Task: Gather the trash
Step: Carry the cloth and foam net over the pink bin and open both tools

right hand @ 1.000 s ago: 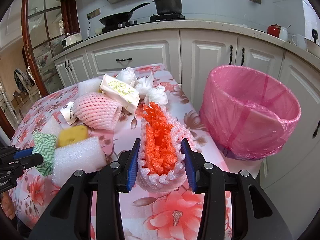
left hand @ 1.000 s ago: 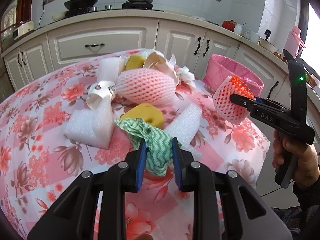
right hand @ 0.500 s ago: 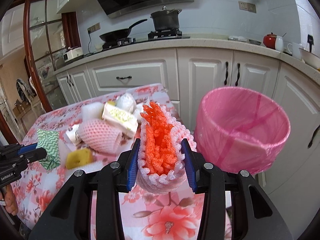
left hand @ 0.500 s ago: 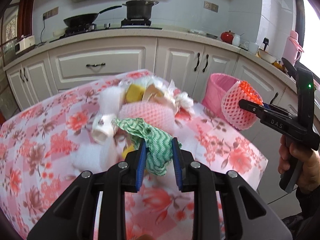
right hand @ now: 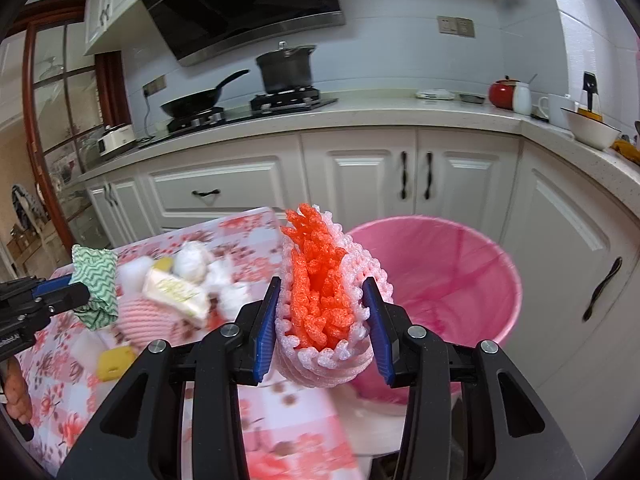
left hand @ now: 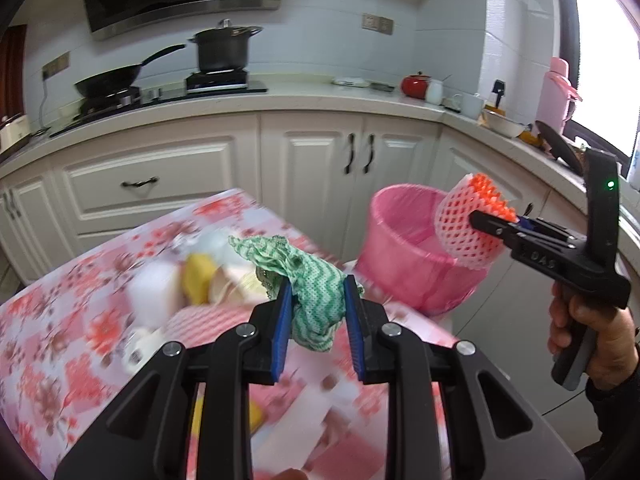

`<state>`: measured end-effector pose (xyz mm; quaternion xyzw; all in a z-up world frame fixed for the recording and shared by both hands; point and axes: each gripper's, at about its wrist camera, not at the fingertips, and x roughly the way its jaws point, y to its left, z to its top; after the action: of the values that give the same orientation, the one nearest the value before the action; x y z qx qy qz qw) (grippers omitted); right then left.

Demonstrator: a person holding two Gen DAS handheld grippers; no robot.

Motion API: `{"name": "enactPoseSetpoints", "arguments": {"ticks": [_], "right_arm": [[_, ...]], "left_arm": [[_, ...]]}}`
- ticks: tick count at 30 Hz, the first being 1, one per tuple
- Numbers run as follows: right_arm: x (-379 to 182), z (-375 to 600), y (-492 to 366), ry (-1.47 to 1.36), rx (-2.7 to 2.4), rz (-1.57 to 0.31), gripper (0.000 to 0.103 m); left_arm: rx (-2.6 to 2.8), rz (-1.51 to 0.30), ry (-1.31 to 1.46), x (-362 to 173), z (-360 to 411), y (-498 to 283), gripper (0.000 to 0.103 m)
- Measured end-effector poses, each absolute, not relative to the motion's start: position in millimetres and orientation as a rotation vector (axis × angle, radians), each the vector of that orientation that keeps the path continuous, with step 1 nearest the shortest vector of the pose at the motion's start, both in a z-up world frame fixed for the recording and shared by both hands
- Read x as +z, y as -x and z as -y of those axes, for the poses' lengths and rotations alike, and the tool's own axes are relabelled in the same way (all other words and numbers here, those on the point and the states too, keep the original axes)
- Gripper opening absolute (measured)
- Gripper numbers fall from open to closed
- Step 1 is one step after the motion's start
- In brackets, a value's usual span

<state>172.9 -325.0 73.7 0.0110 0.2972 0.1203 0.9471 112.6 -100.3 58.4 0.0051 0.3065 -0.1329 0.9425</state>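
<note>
Table (left hand: 60, 344) under a pink floral cloth, its far right corner nearest the pink-lined bin (right hand: 448, 280), which stands on the floor just off that corner, in front of the white cabinets. Trash heaped toward the table's far edge: pink foam net (right hand: 148, 316), wrapped packet (right hand: 176, 292), white crumpled tissues (right hand: 192, 258), yellow sponge (right hand: 114, 360), white foam block (left hand: 154, 292), all blurred. Both tongs loaded and lifted clear of the cloth. Right gripper (right hand: 324, 320) is clamped on the white-and-orange foam fruit net (right hand: 320, 292), pads pressing its sides, net bulging upward; it sits at the bin's near rim, not yet over the mouth. Left gripper (left hand: 316, 316) is pinched tight on the green zigzag cloth (left hand: 312, 284), loose end hanging below the pads, above the table's right edge. To do this well, I judge: carry each load fully over the bin's opening before releasing; the net is light and springy and may bounce off the rim. Lead with the right one, keeping the tongs from crossing. Let the cloth's tail clear the liner edge so it doesn't drag the bag.
</note>
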Motion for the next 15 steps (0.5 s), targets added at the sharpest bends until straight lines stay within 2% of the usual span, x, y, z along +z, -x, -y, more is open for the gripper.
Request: {"name": "enactPoseSetpoints", "arguments": {"ticks": [15], "right_arm": [[75,396,-236,-0.053,0.159,-0.631,0.040]], "left_arm": [[-0.444,-0.646,-0.030,77,199,-193,0.027]]}}
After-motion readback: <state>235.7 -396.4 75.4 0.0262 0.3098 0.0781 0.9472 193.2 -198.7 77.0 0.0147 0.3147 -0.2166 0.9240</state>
